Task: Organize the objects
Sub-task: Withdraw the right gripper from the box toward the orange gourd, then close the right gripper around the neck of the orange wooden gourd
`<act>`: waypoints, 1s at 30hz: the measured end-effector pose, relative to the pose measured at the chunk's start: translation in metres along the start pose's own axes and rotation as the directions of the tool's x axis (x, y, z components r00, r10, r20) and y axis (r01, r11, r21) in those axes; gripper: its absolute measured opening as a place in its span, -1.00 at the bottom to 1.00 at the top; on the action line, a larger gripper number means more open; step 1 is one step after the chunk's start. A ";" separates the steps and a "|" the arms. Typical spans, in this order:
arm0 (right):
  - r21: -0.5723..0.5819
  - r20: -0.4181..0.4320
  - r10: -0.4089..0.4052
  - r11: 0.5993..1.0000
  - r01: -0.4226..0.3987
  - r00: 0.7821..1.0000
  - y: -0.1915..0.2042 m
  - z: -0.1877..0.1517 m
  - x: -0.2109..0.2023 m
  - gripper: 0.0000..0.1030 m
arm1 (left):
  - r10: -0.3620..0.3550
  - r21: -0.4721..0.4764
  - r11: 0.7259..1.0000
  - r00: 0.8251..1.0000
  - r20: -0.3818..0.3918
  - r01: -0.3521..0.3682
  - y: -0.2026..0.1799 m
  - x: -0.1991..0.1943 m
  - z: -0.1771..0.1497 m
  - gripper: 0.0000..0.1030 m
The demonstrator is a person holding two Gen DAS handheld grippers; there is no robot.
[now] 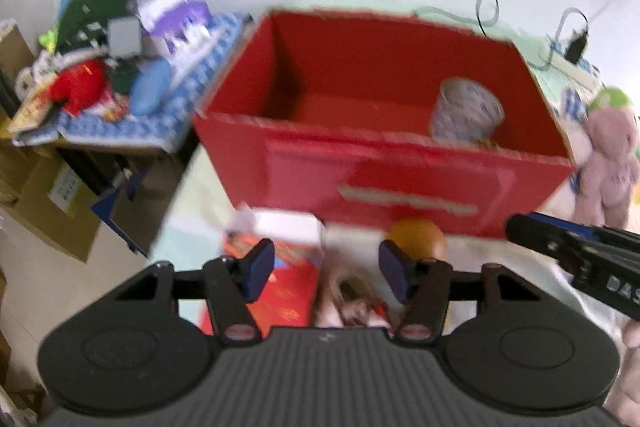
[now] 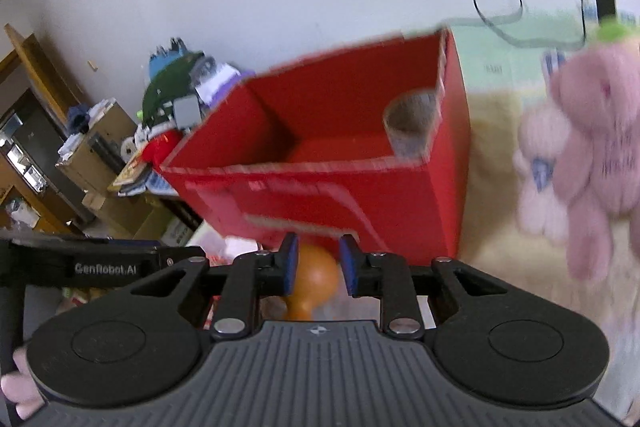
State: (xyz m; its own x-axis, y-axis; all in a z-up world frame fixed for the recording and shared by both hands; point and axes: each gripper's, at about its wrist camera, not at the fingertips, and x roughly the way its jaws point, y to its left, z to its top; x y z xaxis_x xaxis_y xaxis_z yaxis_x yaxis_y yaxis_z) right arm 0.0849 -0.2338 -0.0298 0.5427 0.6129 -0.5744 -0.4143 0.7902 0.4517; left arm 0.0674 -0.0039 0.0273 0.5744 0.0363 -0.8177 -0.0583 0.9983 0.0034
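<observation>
An open red cardboard box (image 1: 400,167) (image 2: 320,195) stands on the light cloth. A patterned paper cup (image 1: 466,115) (image 2: 412,123) sits in its right end. An orange round object (image 1: 418,237) (image 2: 314,277) lies in front of the box. My left gripper (image 1: 326,273) is open above a red packet (image 1: 288,295), with nothing between its pads. My right gripper (image 2: 318,263) has its jaws narrow; the orange object shows between them. In the left wrist view the right gripper's tip (image 1: 516,227) is still apart from that object. A pink plush toy (image 1: 608,155) (image 2: 592,155) lies right of the box.
A side table (image 1: 188,115) on the left is heaped with clutter (image 1: 120,59) (image 2: 176,103), with cardboard boxes (image 1: 52,203) (image 2: 100,147) below. A power strip with cables (image 1: 568,59) lies behind the box. A white packet (image 1: 280,223) lies by the box front. A hand (image 2: 16,387) shows at the lower left.
</observation>
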 end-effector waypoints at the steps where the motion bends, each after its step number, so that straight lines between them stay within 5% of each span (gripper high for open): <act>1: 0.013 -0.017 0.004 1.000 -0.003 1.000 -0.003 -0.002 0.002 -0.53 | -0.009 0.004 1.000 1.000 -0.016 0.009 -0.003 0.004 -0.003 0.13; 13: 0.253 -0.201 0.077 0.967 -0.024 0.977 -0.038 -0.019 0.026 -0.50 | -0.181 0.064 0.980 0.980 -0.085 0.187 -0.032 0.031 -0.026 0.17; 22: 0.331 -0.208 0.113 0.943 -0.039 0.972 -0.049 -0.019 0.029 -0.50 | -0.298 0.031 0.952 0.946 -0.128 0.304 -0.031 0.055 -0.024 0.23; 30: 0.365 -0.228 0.169 0.928 -0.076 0.959 -0.048 -0.018 0.041 -0.48 | -0.380 -0.011 0.924 0.912 -0.152 0.383 -0.031 0.072 -0.023 0.70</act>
State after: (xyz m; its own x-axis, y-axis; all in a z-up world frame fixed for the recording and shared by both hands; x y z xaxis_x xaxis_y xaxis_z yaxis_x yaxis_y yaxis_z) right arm 0.1139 -0.2465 -0.0868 0.2835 0.7225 -0.6306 -0.1591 0.6839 0.7120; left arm 0.0916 -0.0334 -0.0452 0.4221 -0.3530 -0.8350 0.1570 0.9356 -0.3162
